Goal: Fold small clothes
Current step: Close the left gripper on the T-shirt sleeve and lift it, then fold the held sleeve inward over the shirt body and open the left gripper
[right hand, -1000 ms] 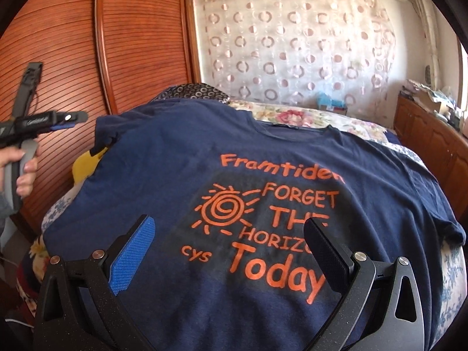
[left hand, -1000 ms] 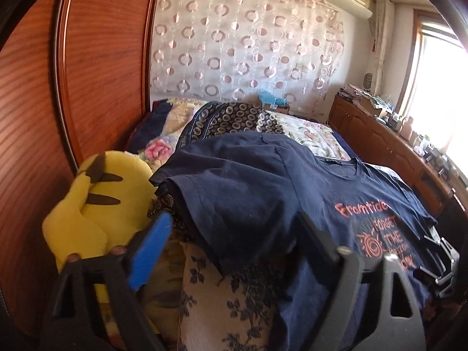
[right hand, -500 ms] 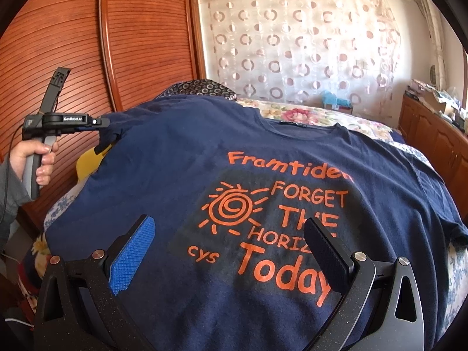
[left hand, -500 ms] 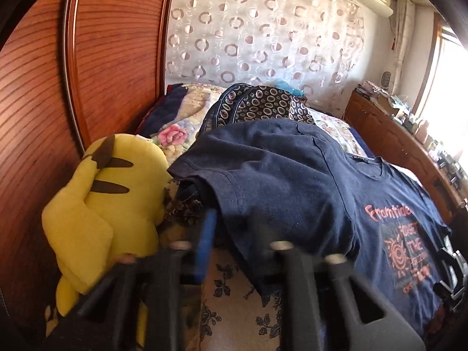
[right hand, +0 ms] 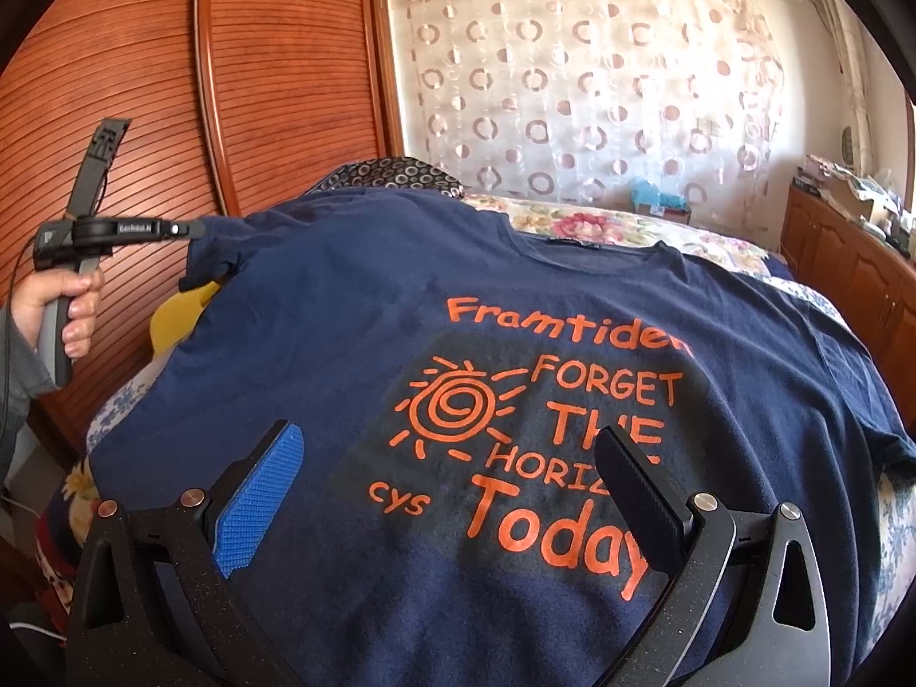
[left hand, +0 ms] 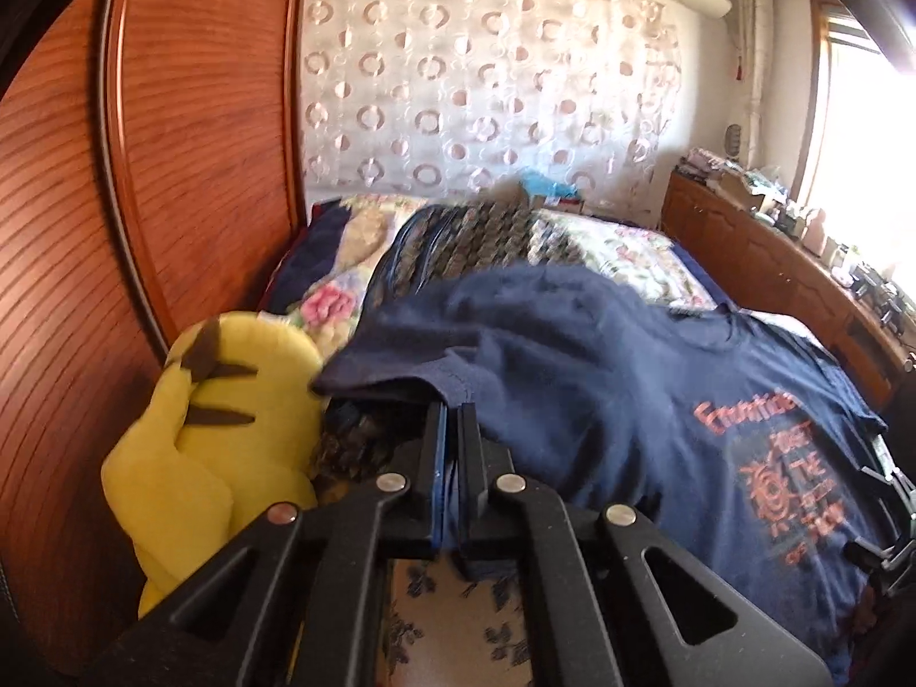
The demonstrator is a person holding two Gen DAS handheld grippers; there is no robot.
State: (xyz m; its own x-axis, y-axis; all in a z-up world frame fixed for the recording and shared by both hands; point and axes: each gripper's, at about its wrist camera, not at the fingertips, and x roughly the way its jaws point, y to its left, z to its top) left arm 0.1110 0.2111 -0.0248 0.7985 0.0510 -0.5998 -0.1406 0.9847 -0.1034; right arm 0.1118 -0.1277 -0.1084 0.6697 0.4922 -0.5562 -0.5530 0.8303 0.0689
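1. T-shirt (right hand: 366, 309): a navy cotton tee with an orange print, spread face up over the bed (right hand: 893, 521), its hem nearest the right wrist camera and its collar farther off.
2. The right tongs (right hand: 452, 486) are seen nearest, with jaws wide apart above the lower part of the print; nothing is held between them, and no contact with the cloth can be made out.
3. The left tongs (left hand: 452, 418) are clamped on the edge of the near sleeve; their jaws have just been closing, and the hem of the sleeve is pinched between them. In the right wrist view the sleeve is seen lifted slightly off the bed at that grip.
4. The cloth is judged light, limp and not fragile. It is expected to drape and sag from any single hold, so a sleeve taken at its hem should trail its own fold line.
5. A firm pinch on a doubled hem or seam is judged the safest hold, since a single thin layer may slide out of the pads. The bottom hem below the print would suit the free tongs.
6. The bedding beneath is soft and uneven, so creases are likely to be dragged in.
7. Beside the held sleeve, a yellow plush toy (left hand: 223, 429) lies against the wooden wardrobe (left hand: 189, 131).
8. Farther off, patterned pillows (left hand: 458, 240) and a spotted curtain (left hand: 486, 86) are seen.
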